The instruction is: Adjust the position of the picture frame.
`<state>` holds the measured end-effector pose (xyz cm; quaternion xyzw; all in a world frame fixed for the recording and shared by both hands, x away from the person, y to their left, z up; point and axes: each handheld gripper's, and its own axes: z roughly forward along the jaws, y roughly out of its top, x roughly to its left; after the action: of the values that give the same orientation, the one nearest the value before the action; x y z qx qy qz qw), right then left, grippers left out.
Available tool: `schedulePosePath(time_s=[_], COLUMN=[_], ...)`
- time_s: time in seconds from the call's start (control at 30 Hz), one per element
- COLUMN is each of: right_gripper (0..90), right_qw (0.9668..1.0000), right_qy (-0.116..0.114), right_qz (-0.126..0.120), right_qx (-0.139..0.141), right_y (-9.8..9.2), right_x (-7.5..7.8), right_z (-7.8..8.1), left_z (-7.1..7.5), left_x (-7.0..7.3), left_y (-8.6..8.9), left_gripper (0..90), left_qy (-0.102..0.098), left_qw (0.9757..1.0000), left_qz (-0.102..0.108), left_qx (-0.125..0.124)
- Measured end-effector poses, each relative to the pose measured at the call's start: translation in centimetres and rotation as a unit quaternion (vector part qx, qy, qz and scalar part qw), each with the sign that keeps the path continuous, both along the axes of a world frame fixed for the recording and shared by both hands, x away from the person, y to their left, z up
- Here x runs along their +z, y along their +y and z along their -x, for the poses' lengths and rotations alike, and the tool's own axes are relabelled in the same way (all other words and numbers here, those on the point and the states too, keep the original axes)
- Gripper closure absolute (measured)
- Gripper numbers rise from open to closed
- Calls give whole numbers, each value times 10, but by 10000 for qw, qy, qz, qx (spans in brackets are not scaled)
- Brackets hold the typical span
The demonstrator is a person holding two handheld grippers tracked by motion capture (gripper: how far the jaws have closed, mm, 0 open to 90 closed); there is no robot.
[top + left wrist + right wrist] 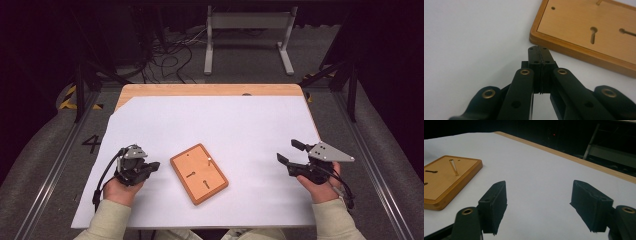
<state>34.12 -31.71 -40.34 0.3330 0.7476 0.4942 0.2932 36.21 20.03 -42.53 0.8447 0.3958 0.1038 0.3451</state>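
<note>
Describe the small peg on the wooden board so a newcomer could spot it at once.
On the white sheet covering the table lies a wooden board, between the two grippers. The peg stands near the board's far right edge, a thin pale pin. It alone sticks up; the board's other marks are flat keyhole slots and a tiny hole.

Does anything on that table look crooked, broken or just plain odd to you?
Only small things. The wooden board lies askew, turned at an angle to the table edges. One thin peg stands in it, leaning slightly, while its keyhole slots sit empty. Nothing looks spilled or broken.
</note>
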Motion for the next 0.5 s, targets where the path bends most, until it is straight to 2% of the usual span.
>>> schedulePosePath(time_s=[0.2, 0.33, 0.37, 0.5], right_gripper=[294, 294, 295, 294], right_qw=[10000, 10000, 10000, 9999], right_qy=[25, 48, 51, 58], right_qz=[17, 19, 12, 31], right_qx=[-28, -70, -75, -95], right_y=[-1, -3, -4, -5], right_x=[-1, -2, -2, -2], right_z=[2, 3, 3, 4], left_z=[-11, -16, -19, -24], left_x=[-8, -11, -12, -15], left_y=[-8, -13, -18, -26], left_gripper=[899, 899, 899, 899], left_qy=[412, 492, 560, 630], left_qw=[9990, 9986, 9980, 9972], left_qz=[-161, -211, -266, -370], left_qx=[-21, -57, -126, -162])
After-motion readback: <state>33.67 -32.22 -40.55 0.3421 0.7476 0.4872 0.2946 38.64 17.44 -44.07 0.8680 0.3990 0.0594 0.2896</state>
